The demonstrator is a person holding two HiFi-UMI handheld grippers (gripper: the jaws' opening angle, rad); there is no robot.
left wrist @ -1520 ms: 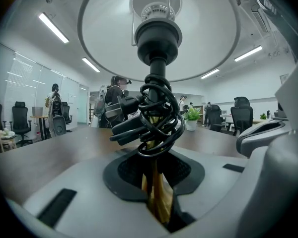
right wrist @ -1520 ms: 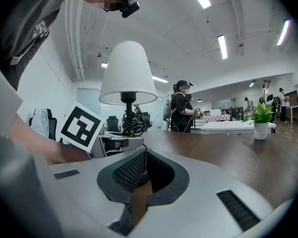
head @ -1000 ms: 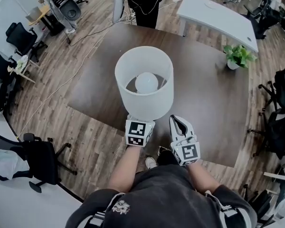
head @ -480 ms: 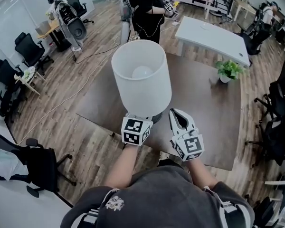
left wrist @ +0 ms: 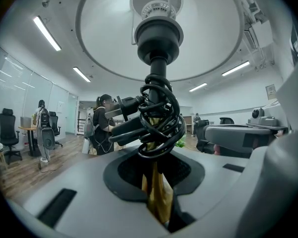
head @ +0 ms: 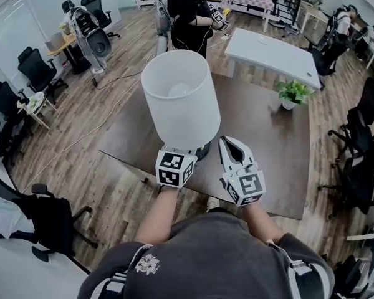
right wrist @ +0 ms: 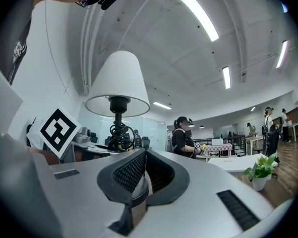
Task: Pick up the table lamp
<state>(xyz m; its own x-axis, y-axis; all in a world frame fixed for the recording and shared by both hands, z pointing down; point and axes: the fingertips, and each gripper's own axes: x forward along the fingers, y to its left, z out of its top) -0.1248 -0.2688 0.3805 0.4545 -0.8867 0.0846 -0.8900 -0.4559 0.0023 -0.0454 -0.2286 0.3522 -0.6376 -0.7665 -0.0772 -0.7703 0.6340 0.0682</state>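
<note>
The table lamp (head: pixel 181 104), a white fabric drum shade (right wrist: pixel 117 76) on a thin black stem, appears to hang clear of the dark brown wooden table (head: pixel 268 148), near its front edge. Only the left gripper (left wrist: pixel 158 198) carries it, with its jaws closed on the brass-coloured lower stem (left wrist: pixel 156 190). With the weight sitting high above one narrow hold, the lamp could likely pivot in the pads and tip. The black power cord (left wrist: pixel 159 118) bundled round the stem could slip loose, drop its plug and snag the table edge. The right gripper (right wrist: pixel 145 155), tips together on nothing, sits just beside the lamp and could knock its foot. The small potted green plant (head: pixel 291 94) stands well apart.
</note>
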